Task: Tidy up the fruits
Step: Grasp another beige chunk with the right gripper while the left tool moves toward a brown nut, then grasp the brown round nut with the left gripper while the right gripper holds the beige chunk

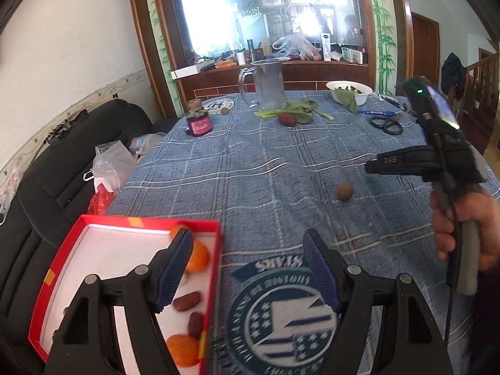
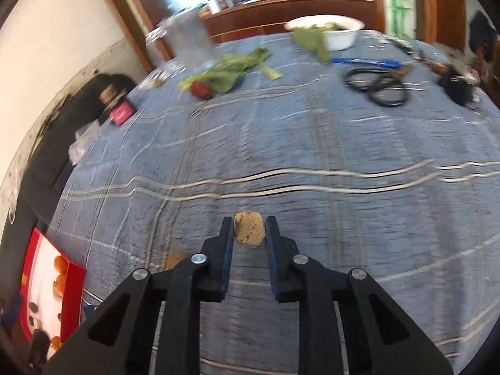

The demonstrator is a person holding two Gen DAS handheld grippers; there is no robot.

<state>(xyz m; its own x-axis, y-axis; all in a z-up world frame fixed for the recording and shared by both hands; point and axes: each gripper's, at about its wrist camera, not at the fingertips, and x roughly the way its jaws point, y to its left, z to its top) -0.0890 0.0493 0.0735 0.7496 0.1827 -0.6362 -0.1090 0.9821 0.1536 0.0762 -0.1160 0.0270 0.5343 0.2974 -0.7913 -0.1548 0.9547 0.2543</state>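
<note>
R gripper (image 2: 249,229) clamped on 1 tan fruit (image 2: 248,232); L gripper (image 1: 248,250) apart; 2 dates (image 1: 187,301) in red box (image 1: 93,218).

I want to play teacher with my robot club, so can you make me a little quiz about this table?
1. True or false: the left gripper is open.
2. What is pinched in the right gripper? A) small brown fruit B) scissors C) pen
3. Fill in: the oranges and red dates lie in the red ___.

Key: 1 true. 2 A. 3 box.
</note>
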